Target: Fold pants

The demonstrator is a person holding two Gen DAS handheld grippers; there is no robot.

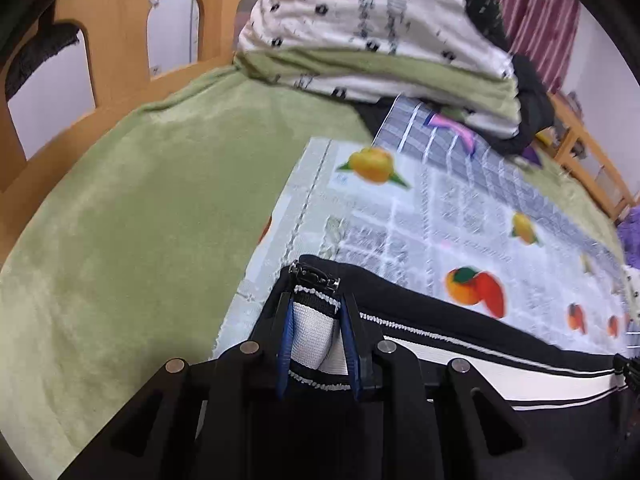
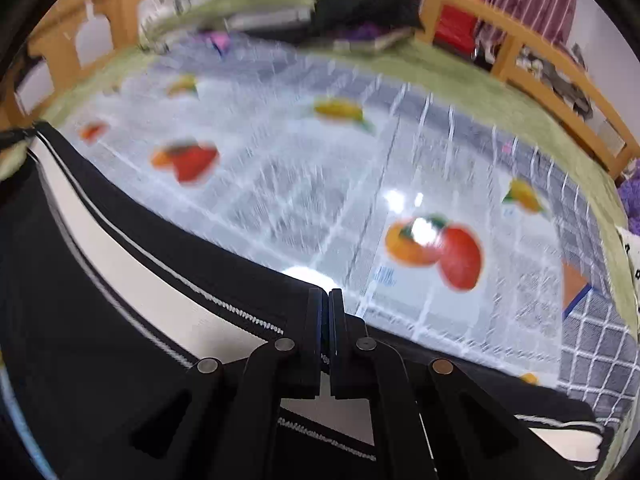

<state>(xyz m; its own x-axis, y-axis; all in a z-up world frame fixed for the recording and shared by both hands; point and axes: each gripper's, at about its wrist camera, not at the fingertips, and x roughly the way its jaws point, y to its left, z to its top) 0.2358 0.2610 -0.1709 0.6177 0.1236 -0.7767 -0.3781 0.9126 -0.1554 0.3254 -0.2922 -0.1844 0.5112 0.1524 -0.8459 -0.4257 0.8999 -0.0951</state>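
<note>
The pants are black with a white side stripe edged in thin white lines. They lie on a fruit-print mat on the bed. My left gripper is shut on a bunched end of the pants, with the white stripe and a zipper end between its blue pads. In the right wrist view the pants stretch from the far left to the lower right. My right gripper is shut on the black edge of the pants. That view is motion-blurred.
A green blanket covers the bed left of the mat. Folded white-and-green bedding and dark clothes are piled at the far end. A wooden bed rail runs around the bed. Purple fabric lies at the right edge.
</note>
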